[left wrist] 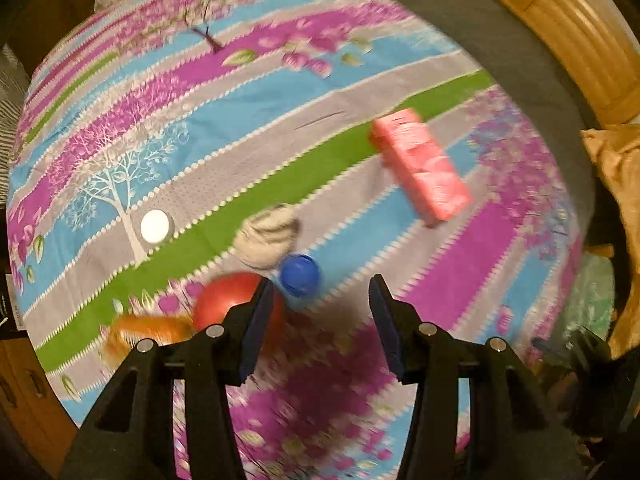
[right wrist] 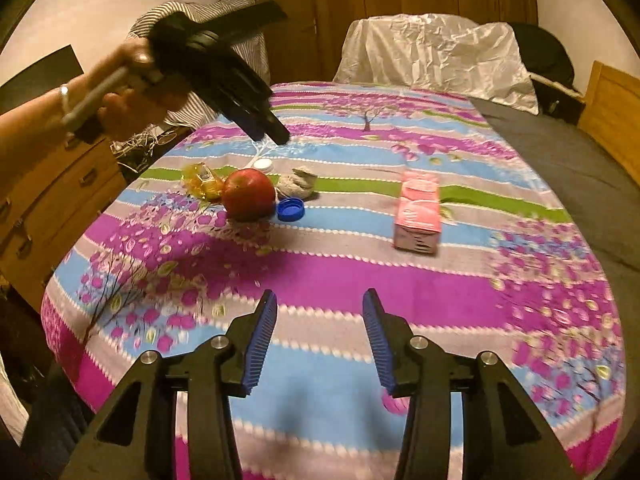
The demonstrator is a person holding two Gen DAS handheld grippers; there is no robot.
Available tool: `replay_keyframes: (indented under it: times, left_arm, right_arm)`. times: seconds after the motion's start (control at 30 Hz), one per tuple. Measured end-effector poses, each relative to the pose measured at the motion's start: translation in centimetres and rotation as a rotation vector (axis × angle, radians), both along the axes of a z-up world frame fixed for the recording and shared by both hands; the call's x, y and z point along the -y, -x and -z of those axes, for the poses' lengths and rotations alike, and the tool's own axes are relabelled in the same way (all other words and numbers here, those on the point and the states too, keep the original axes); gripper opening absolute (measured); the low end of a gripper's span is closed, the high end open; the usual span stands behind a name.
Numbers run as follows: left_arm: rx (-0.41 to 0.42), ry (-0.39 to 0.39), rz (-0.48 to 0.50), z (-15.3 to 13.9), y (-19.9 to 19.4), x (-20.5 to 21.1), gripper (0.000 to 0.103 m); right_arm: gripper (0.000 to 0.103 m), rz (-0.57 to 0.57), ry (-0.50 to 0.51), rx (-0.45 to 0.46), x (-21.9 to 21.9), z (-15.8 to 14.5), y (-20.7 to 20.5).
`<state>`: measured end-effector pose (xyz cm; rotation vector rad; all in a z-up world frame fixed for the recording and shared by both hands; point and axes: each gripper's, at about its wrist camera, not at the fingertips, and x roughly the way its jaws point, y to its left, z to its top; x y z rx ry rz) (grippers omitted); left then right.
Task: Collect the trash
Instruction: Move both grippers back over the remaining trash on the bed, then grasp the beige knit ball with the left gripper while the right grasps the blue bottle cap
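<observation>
On the flowered bedspread (right wrist: 320, 280) lie a blue bottle cap (right wrist: 290, 209), a crumpled grey-white wad (right wrist: 301, 182), a white cap (right wrist: 264, 165), a yellow-orange wrapper (right wrist: 202, 181), a red apple (right wrist: 249, 194) and a pink carton (right wrist: 419, 209). My left gripper (left wrist: 322, 286) is open and empty, held above the bed just short of the blue cap (left wrist: 300, 274), with the apple (left wrist: 236, 300) by its left finger. It also shows in the right wrist view (right wrist: 272, 132). My right gripper (right wrist: 319, 300) is open and empty over the near part of the bed.
A wooden dresser (right wrist: 52, 200) stands left of the bed. A white plastic sheet (right wrist: 436, 56) covers something at the bed's far end. A dark grey mattress strip (right wrist: 568, 152) and a wooden bed frame (right wrist: 612, 108) lie to the right.
</observation>
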<state>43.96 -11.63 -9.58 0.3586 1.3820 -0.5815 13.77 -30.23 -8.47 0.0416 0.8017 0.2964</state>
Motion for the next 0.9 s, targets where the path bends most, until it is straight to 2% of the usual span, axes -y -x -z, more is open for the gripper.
replay_keyframes:
  times: [0.07,0.3,0.33,0.37,0.4,0.5,0.6,0.77,0.9]
  left_arm:
    - [-0.023,-0.051,-0.020,2.5,-1.8,0.2,0.047]
    - [-0.055,-0.167,-0.050,8.4,-5.0,0.8,0.047]
    - [-0.038,-0.196,-0.057,8.9,-5.2,0.8,0.047]
    - [-0.029,-0.212,-0.069,9.2,-5.5,0.6,0.042]
    - [-0.025,-0.199,-0.071,9.1,-5.6,0.4,0.039]
    - [0.017,-0.149,-0.097,7.5,-6.1,-0.5,0.029]
    - [0.083,-0.080,-0.136,4.5,-6.4,-1.9,0.029]
    - [0.192,0.091,-0.205,-2.0,-5.5,-5.0,0.029]
    - [0.229,0.167,-0.256,-4.7,-4.8,-6.9,0.029]
  right_arm:
    - [0.046,0.001,-0.015,-0.021,-0.3,0.9,-1.6]
    - [0.046,-0.012,-0.016,-0.057,-0.7,3.2,-5.7]
    - [0.046,-0.016,-0.015,-0.058,-0.7,3.4,-6.0]
    - [0.046,-0.023,-0.012,-0.059,-1.1,3.6,-6.9]
    - [0.046,-0.028,-0.011,-0.057,-1.3,3.7,-7.4]
    - [0.046,-0.046,-0.018,-0.052,-2.4,3.8,-9.5]
    - [0.046,-0.078,-0.028,-0.057,-3.9,3.7,-12.0]
    - [0.046,-0.157,0.014,-0.097,-7.4,5.1,-16.8]
    - [0.046,-0.207,0.069,-0.151,-9.4,7.0,-19.5]
